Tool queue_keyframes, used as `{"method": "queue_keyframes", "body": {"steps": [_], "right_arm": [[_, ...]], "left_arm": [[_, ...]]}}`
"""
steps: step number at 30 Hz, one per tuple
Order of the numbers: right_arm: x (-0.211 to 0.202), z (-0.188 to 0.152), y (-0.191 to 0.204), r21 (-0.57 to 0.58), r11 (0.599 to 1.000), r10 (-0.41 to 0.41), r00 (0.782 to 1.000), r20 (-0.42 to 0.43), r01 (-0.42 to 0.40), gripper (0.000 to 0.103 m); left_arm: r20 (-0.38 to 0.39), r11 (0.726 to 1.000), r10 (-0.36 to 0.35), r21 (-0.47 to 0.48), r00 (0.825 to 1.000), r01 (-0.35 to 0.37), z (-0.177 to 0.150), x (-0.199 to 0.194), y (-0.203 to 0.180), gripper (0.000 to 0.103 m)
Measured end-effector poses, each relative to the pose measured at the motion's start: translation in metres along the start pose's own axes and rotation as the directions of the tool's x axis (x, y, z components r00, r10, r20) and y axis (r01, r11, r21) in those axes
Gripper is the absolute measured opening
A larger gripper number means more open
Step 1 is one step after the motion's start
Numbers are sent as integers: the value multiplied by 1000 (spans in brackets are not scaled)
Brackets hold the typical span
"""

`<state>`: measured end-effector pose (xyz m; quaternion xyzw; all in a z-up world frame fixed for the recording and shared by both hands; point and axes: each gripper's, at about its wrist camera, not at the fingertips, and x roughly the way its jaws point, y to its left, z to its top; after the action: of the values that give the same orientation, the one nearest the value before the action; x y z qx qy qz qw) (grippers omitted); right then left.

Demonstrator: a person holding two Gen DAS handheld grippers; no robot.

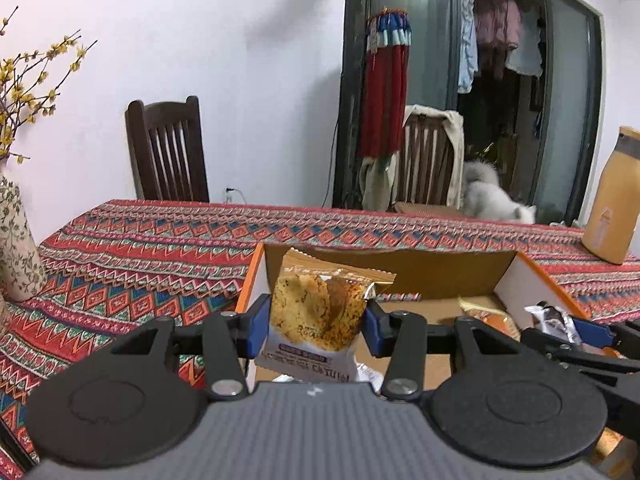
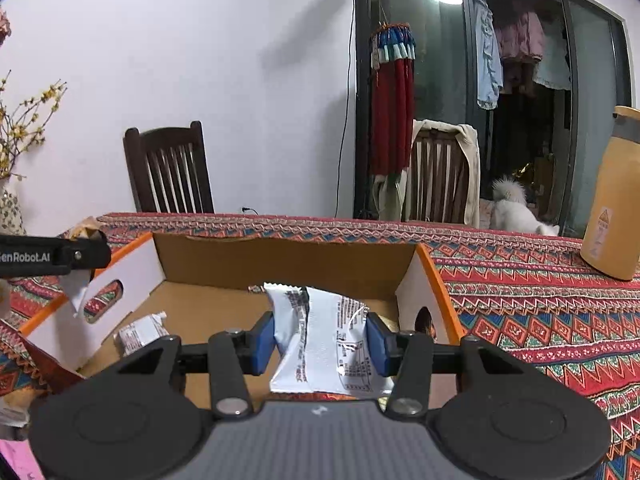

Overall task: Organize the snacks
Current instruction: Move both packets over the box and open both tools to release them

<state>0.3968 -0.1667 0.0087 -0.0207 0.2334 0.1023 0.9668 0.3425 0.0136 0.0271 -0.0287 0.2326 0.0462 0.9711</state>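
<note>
1. Snack packets sit clamped in both grippers above an open cardboard box with orange-edged white side walls; the box rests on a desk covered in a red patterned cloth.
2. Left gripper has its blue pads pressed on the two sides of a clear-fronted snack packet showing a golden, seasoned cracker; the packet stands upright over the box's left wall.
3. Right gripper is clamped on a white packet with black print, held over the box's inside near its right wall.
4. Another small white packet lies on the box floor towards its left wall.
5. Tan bottle stands near the desk's far right edge; a floral vase with yellow-blossomed twigs stands at the left edge.
6. Two dark wooden chairs stand beyond the desk's far edge.
</note>
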Motion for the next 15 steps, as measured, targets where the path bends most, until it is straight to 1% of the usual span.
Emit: {"method": "queue_keyframes", "body": {"steps": [3,7,8,9,10,11,12,13,14,15], "right_arm": [[2,-3,1,-11,1000,-8,1000,-1,8,47],[-1,-3,0,-12,1000,5,1000,1,-5,48],[-2,-3,0,-10,1000,10,1000,1,-10,49],[-3,-3,-1,-8,1000,12,1000,1,-12,53],[-4,-3,-2,-5,1000,13,1000,5,-13,56],[-6,-2,-3,1,1000,13,1000,9,-13,64],[-9,-2,-4,10,1000,13,1000,18,-13,77],[-13,-1,-6,18,1000,10,999,31,-10,85],[-16,-1,-7,24,1000,4,999,44,-5,98],[-19,0,-7,30,1000,-2,998,57,0,103]], "left_arm": [[-6,1000,-1,7,1000,1,-5,-1,-1,47],[8,1000,-16,0,1000,16,-5,-3,-1,48],[14,1000,-19,-6,1000,19,-5,-5,0,49],[20,1000,-22,-13,1000,23,-5,-6,1,51],[25,999,-26,-21,999,27,-4,-8,2,64],[33,999,-22,-30,999,23,-4,-11,3,87],[50,999,-9,-41,999,11,-5,-14,4,97],[69,999,3,-45,998,0,-3,-18,4,103],[86,999,7,-46,996,-3,-2,-22,5,103],[95,999,-3,-48,995,8,-1,-25,5,103]]}}
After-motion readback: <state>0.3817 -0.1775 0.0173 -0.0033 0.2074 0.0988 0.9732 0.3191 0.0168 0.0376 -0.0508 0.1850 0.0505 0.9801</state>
